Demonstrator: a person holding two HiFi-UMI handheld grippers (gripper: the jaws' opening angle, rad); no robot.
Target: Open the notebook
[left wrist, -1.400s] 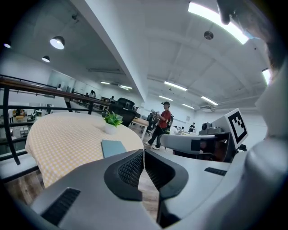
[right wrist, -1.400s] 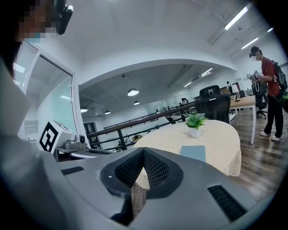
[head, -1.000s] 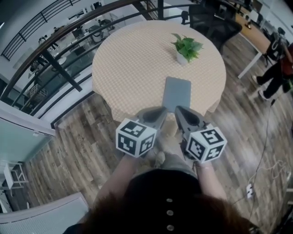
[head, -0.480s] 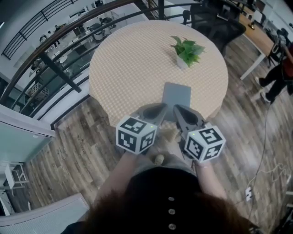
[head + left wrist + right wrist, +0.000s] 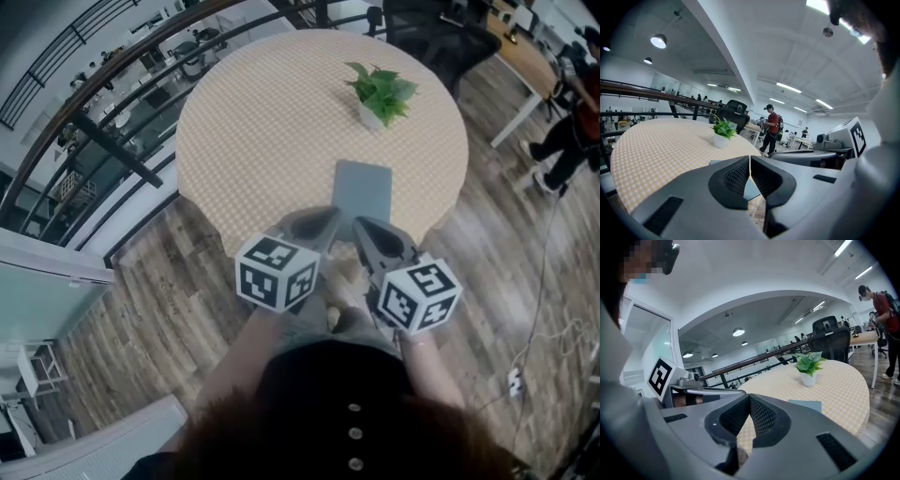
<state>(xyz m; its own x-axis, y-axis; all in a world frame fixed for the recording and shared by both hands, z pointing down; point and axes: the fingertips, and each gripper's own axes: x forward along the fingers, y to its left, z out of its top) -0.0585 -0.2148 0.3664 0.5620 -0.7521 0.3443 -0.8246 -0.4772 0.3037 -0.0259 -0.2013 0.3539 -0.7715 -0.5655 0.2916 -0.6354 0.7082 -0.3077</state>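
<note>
From the head view, a closed grey-blue notebook [image 5: 362,190] lay flat on the round, checked tabletop [image 5: 253,131], close to the near edge, with a small potted plant [image 5: 380,94] standing well beyond it towards the far side. The left hand-held gripper [image 5: 328,220] and the right hand-held gripper [image 5: 361,227] hung side by side just short of the tabletop's near edge, their tips pointing at the notebook's near end without touching it, and each carried its marker cube nearer the person. In the left gripper view, that gripper's jaws were pressed together at the tips with nothing caught between them. The tabletop and the plant lay ahead, and a person in a red shirt [image 5: 772,129] stood farther off among the desks. In the right gripper view, that gripper's jaws likewise met tip to tip and were empty. The notebook lay closed on the checked cloth ahead and slightly to the right, with the plant behind it.
</note>
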